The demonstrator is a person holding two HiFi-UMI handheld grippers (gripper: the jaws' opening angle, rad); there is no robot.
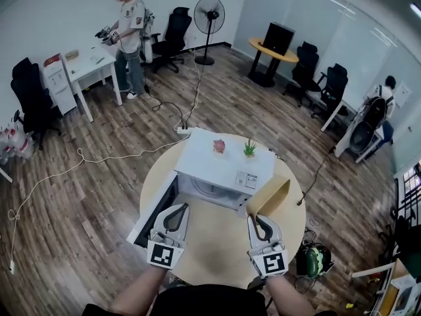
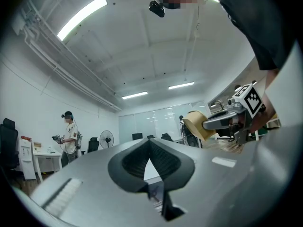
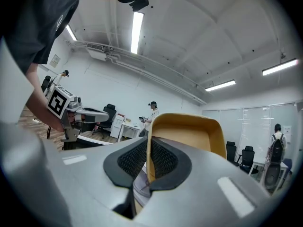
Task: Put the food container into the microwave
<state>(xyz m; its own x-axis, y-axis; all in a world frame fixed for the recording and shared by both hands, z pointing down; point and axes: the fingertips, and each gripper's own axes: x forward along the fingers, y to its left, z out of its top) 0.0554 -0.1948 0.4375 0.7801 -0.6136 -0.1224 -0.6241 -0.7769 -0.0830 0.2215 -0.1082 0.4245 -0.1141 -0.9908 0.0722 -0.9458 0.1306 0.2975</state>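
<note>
Food container (image 1: 271, 196): tan, open tray, empty as far as I can see. It is off the table and tipped up on edge, just right of the microwave's (image 1: 223, 160) front, not yet inside.

Right gripper (image 1: 256, 217): my jaws pinch one side wall of the tray, pads flat on both faces (image 3: 163, 160), spread only by the wall's thickness.

Left gripper (image 1: 176, 209): jaws pressed together at the tips, nothing between them; it hangs near the open door (image 1: 158, 199), which swings out to the left.

Step, as I judge it: carry phase, with the door already open and the cavity facing me. The next move calls for levelling the tray, bringing it left and farther in through the opening, then setting it on the floor before I let go.

Risk: a one-wall pinch may let the tray swing.

Round table (image 1: 223, 262) underneath; a small plant (image 1: 250, 149) sits on the microwave top.
</note>
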